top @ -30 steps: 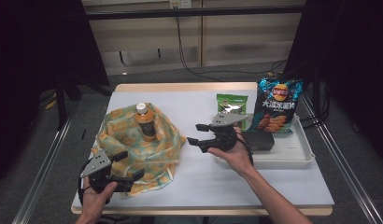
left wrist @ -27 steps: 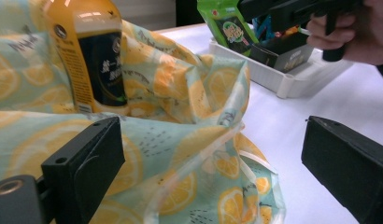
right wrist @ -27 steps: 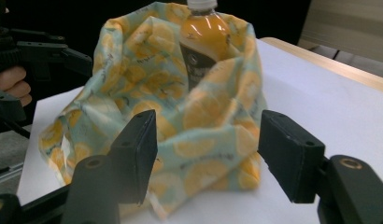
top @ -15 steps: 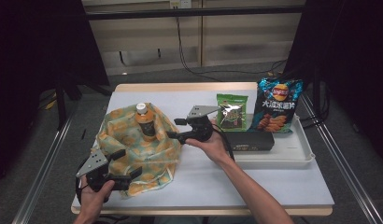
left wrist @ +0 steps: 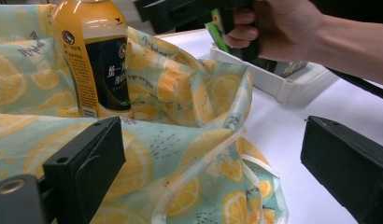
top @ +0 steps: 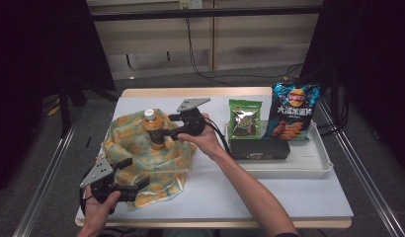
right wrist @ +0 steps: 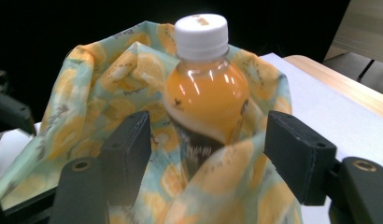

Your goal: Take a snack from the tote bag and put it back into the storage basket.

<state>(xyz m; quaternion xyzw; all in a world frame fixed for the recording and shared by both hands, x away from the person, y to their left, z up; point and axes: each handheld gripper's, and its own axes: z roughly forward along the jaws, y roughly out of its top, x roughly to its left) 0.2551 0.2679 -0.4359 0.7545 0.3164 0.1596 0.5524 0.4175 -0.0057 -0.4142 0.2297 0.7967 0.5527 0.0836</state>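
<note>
Left gripper (top: 125,178) low at table's near-left edge, jaws spread over the lemon-print teal cloth bag (top: 141,158). Orange-juice bottle with white cap (top: 152,129) stands upright inside the bag. Right gripper (top: 172,126), arm reaching across, jaws apart either side of bottle, bag cloth between. White tray (top: 309,165) right holds green packet (top: 245,118), blue chip bag (top: 292,112); writing unreadable.

Overhead forward-down, two close views, shared bottle (top: 152,129)

A lab-like recording bay: white-topped table (top: 269,197), dark curtains (top: 37,74), trailing floor cables (top: 225,74).
</note>
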